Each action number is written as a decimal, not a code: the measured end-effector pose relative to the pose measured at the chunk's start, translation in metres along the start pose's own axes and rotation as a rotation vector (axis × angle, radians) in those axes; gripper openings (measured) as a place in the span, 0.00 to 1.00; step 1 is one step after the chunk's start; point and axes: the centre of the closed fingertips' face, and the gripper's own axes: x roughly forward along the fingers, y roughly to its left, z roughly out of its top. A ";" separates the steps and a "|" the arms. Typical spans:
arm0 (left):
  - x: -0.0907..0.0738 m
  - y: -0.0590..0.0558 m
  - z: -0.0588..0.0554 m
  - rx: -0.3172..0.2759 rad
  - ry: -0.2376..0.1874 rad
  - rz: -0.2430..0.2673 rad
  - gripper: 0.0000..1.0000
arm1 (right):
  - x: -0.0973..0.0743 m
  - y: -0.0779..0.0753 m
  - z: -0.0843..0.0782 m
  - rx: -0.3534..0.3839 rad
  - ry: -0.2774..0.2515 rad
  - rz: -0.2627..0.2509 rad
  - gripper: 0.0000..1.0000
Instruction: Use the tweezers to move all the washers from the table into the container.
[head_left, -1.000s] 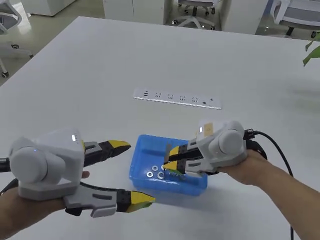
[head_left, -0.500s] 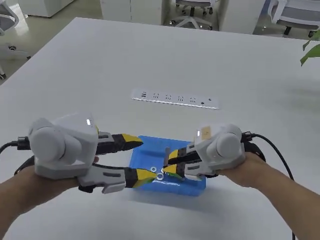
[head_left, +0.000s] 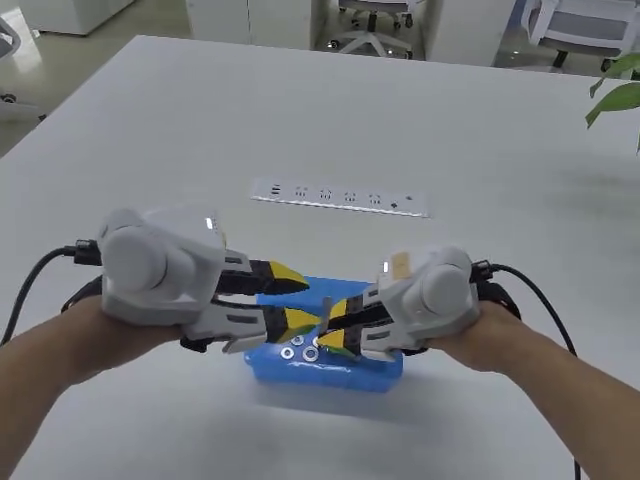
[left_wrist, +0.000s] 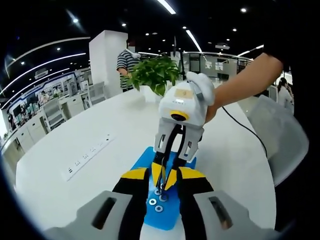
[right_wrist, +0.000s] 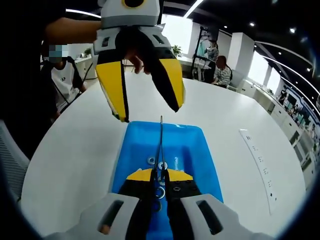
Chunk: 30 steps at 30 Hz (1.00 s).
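A shallow blue container (head_left: 330, 372) lies on the white table in front of me, with several small steel washers (head_left: 299, 352) on its floor. My right gripper (head_left: 335, 325) is shut on thin metal tweezers (right_wrist: 161, 140) that point along the container (right_wrist: 195, 150), over the washers (right_wrist: 156, 163). Facing it from the left, my left gripper (head_left: 290, 298) hovers over the container's left end with its yellow-tipped jaws open. In the right gripper view, the left gripper (right_wrist: 147, 100) hangs just beyond the tweezers' tip. The left gripper view has washers (left_wrist: 156, 205) below my jaws.
A white power strip (head_left: 340, 196) lies on the table (head_left: 450, 130) beyond the container. A leafy plant (head_left: 615, 90) stands at the far right edge. Office chairs stand past the far side. A black cable (head_left: 545, 300) trails from the right gripper.
My left gripper has swung right and forward, from beside the container to over its left end, close to the tweezers' tip. The right gripper has stayed over the container, still holding the tweezers.
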 end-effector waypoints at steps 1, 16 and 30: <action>0.001 0.000 0.000 0.009 0.003 -0.006 0.25 | 0.000 0.000 0.000 -0.003 0.001 0.001 0.09; 0.017 -0.004 0.004 0.071 0.016 -0.066 0.07 | -0.001 0.001 -0.001 -0.029 0.020 0.007 0.10; 0.019 -0.009 0.005 0.083 0.025 -0.087 0.11 | 0.001 0.001 0.000 -0.032 0.025 0.016 0.10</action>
